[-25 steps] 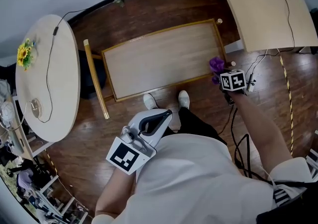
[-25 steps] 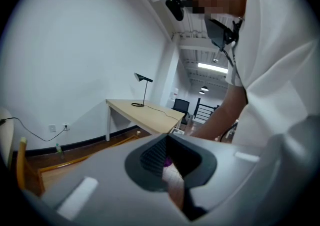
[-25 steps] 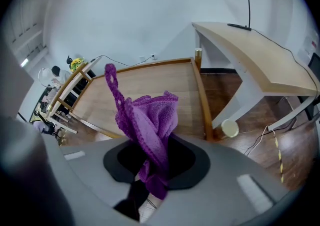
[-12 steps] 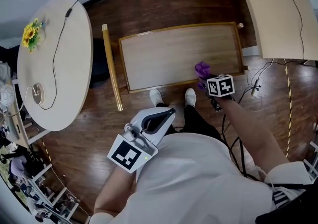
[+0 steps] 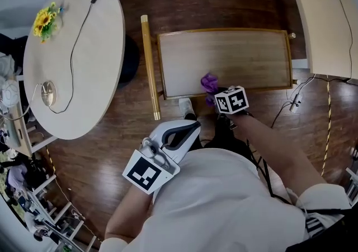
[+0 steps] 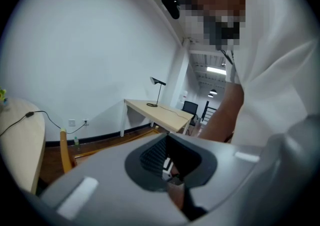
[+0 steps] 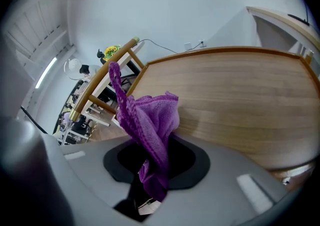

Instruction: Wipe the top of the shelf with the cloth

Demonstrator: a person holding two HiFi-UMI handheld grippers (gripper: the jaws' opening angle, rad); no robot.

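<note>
The shelf top [image 5: 235, 55] is a pale wooden panel with a raised rim, straight ahead of me. My right gripper [image 5: 217, 93] is shut on a purple cloth [image 5: 209, 82], which bunches up over the shelf's front edge, left of its middle. In the right gripper view the cloth [image 7: 150, 115] rises out of the right gripper [image 7: 150, 170] and hangs over the wood of the shelf top [image 7: 235, 94]. My left gripper [image 5: 178, 134] is held close to my body, away from the shelf. It is shut, and in its own view the left gripper [image 6: 167, 162] holds nothing.
A round table [image 5: 72, 66] with a sunflower [image 5: 45, 20] and a cable stands at the left. A wooden pole [image 5: 150, 66] runs along the shelf's left side. A desk [image 5: 330, 16] is at the upper right. Cables [image 5: 295, 101] lie on the floor by the shelf's right corner.
My right gripper has carried the cloth left along the shelf's front edge, from the right corner to left of the middle. The left gripper has stayed by my body.
</note>
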